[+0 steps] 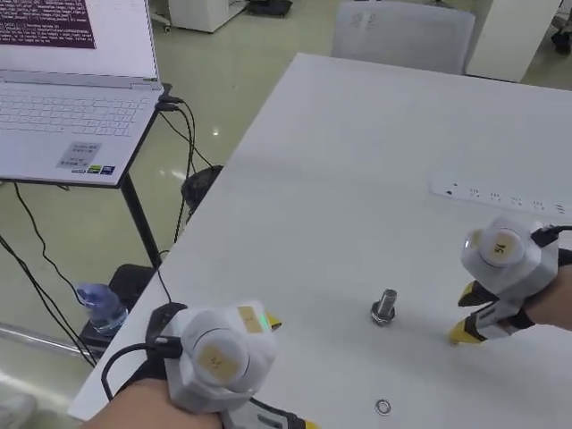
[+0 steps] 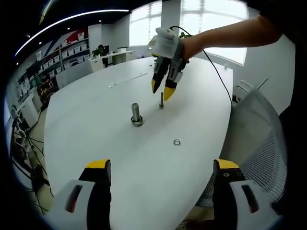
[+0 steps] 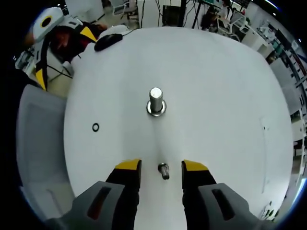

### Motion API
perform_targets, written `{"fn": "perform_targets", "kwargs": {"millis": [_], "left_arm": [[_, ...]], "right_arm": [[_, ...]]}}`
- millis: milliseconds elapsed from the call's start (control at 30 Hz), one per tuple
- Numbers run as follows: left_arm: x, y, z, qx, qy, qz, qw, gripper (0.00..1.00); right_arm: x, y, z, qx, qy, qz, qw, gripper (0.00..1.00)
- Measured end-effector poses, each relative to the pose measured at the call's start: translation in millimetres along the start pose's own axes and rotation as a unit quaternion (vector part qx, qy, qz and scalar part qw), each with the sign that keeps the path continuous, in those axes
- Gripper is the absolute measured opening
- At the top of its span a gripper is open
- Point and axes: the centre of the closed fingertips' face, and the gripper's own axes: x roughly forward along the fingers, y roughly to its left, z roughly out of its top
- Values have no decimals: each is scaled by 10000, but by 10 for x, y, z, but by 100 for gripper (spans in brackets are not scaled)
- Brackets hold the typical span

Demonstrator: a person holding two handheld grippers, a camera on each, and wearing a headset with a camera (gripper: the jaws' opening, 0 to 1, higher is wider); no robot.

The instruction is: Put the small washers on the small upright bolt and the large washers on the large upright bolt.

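Note:
The large upright bolt [image 1: 384,306] stands on the white table [image 1: 357,179], with a washer seated at its base. One small washer [image 1: 383,407] lies flat in front of it, also seen as a washer [image 3: 95,127] in the right gripper view. My right gripper [image 1: 462,315] is open and held low over the table, its jaws on either side of the small upright bolt [image 3: 164,170]. From the left gripper view the small bolt [image 2: 161,99] sits just under the right gripper [image 2: 161,92]. My left gripper [image 1: 290,375] is open near the table's front edge, with nothing between its jaws.
A white power strip [image 1: 500,198] lies at the back right of the table. An open laptop [image 1: 71,116] sits on a stand to the left, past the table edge. A chair [image 1: 402,36] stands at the far end, and cables and a water bottle [image 1: 103,308] are on the floor.

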Motion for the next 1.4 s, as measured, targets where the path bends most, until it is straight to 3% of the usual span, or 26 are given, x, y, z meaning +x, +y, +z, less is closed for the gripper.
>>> {"fn": "perform_targets", "kwargs": {"millis": [367, 700, 1067, 1167, 1400], "left_arm": [[-9, -32, -28, -13, -40, -45, 10000, 95], [-11, -74, 3, 35, -161, -95, 9998, 99], [-31, -42, -15, 43, -138, -46, 9999, 98], [-31, -41, -16, 44, -147, -41, 9999, 97], [-55, -53, -16, 129, -98, -45, 9999, 94]], "right_arm": [[-17, 192, 187, -206, -201, 119, 9995, 39], [-14, 551, 268, -359, -256, 308, 9986, 40], [18, 969, 363, -460, -394, 454, 9971, 40], [92, 1092, 387, -476, -417, 515, 9967, 40], [288, 1216, 374, -425, -398, 554, 9968, 40]]}}
